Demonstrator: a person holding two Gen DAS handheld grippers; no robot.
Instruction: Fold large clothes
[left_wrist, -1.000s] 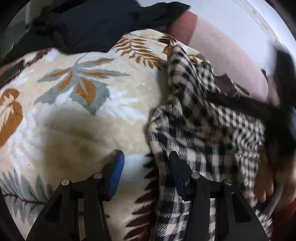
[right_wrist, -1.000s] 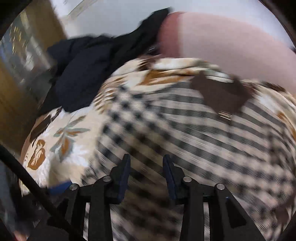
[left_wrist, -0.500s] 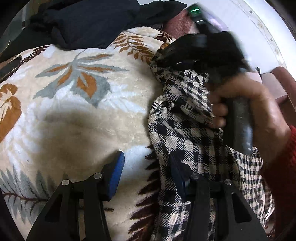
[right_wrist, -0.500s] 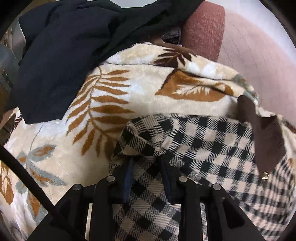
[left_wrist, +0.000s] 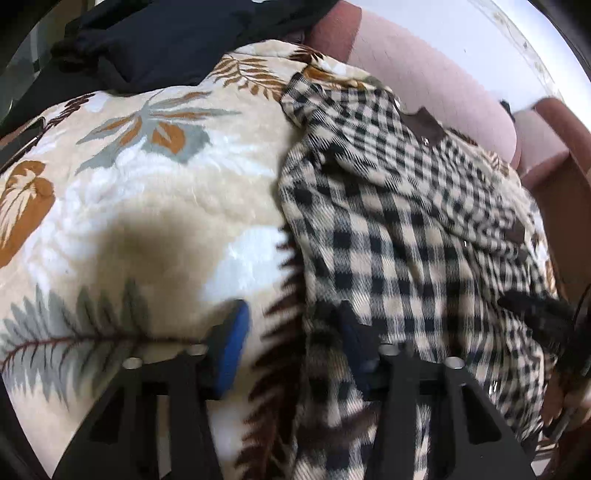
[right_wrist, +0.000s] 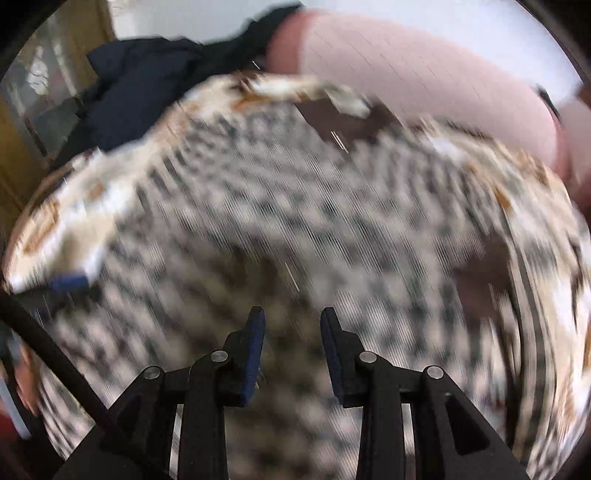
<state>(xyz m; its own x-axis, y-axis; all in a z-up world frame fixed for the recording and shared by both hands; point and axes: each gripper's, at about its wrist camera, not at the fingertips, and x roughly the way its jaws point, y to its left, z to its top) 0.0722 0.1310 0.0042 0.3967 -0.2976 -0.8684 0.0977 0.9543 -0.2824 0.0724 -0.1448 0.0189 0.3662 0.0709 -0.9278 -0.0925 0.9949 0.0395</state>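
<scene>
Landmark: leaf-print blanket (left_wrist: 140, 206).
Garment: checked shirt (left_wrist: 399, 236) lies rumpled on the blanket's right half.
Progress: fold apparently begun; flattening and further folds remain.
Left gripper (left_wrist: 291, 343): jaws have just been closing, straddling the shirt's left edge; pads not visibly pressing.
Right gripper (right_wrist: 291, 350): tilted steeply down over the shirt, partly parted, empty.

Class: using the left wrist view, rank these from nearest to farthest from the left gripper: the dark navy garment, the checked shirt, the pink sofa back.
From the left gripper:
1. Checked shirt: at the fingertips, right side.
2. Pink sofa back: upper right, behind the shirt.
3. Dark navy garment: top left, far edge of the leaf blanket.
</scene>
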